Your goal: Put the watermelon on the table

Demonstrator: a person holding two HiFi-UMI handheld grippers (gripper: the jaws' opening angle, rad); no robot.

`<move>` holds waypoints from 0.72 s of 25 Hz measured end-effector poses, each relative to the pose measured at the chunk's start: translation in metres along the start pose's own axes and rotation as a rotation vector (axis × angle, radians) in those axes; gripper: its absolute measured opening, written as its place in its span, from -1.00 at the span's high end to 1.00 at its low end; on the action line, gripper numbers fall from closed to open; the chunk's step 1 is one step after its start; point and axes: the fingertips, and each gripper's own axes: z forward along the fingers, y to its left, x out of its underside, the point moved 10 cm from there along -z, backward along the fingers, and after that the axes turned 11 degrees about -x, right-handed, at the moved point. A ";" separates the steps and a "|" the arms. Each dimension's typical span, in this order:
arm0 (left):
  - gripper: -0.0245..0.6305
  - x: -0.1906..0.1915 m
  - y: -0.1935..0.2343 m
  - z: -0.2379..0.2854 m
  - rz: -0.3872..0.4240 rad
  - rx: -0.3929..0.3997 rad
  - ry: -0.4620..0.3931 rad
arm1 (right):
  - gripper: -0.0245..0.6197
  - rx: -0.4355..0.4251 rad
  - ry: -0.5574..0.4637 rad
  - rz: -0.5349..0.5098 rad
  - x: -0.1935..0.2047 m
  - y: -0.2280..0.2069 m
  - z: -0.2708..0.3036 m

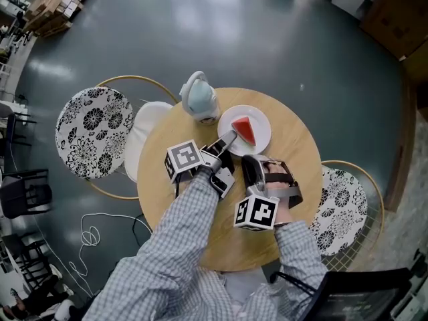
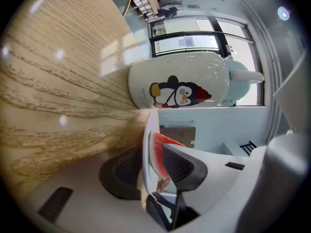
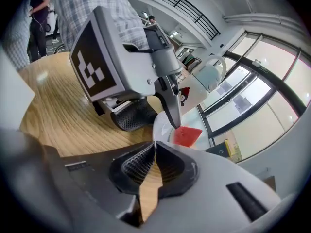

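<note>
A red watermelon slice [image 1: 244, 130] lies on a white plate [image 1: 263, 120] at the far side of the round wooden table [image 1: 301, 154]. My left gripper [image 1: 229, 139] reaches the plate's near rim. In the left gripper view the plate rim [image 2: 145, 140] stands between the open jaws: one pad under it, the other over the watermelon [image 2: 156, 152] with a gap. My right gripper [image 1: 251, 168] rests low over the table just in front of the plate, shut with nothing in it. The right gripper view shows its tips [image 3: 154, 152] meeting, with the slice [image 3: 187, 136] beyond.
A pale blue-white kettle with a penguin picture [image 1: 199, 99] [image 2: 180, 79] stands on the table left of the plate. A patterned round chair seat [image 1: 93, 132] and a white seat [image 1: 144, 136] stand at the left, another patterned chair [image 1: 341, 209] at the right.
</note>
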 end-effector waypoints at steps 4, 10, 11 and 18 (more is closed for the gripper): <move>0.51 0.000 -0.002 -0.002 0.056 0.000 0.058 | 0.86 -0.006 0.024 0.042 0.004 -0.003 0.003; 0.51 0.002 -0.001 -0.012 0.048 0.006 0.066 | 0.86 -0.014 0.029 0.077 0.004 -0.005 0.008; 0.51 0.002 0.001 -0.015 0.027 0.009 0.057 | 0.86 -0.017 0.030 0.081 0.004 -0.005 0.009; 0.51 0.009 0.016 -0.030 0.014 -0.016 0.050 | 0.90 0.008 0.032 0.140 0.009 -0.016 0.013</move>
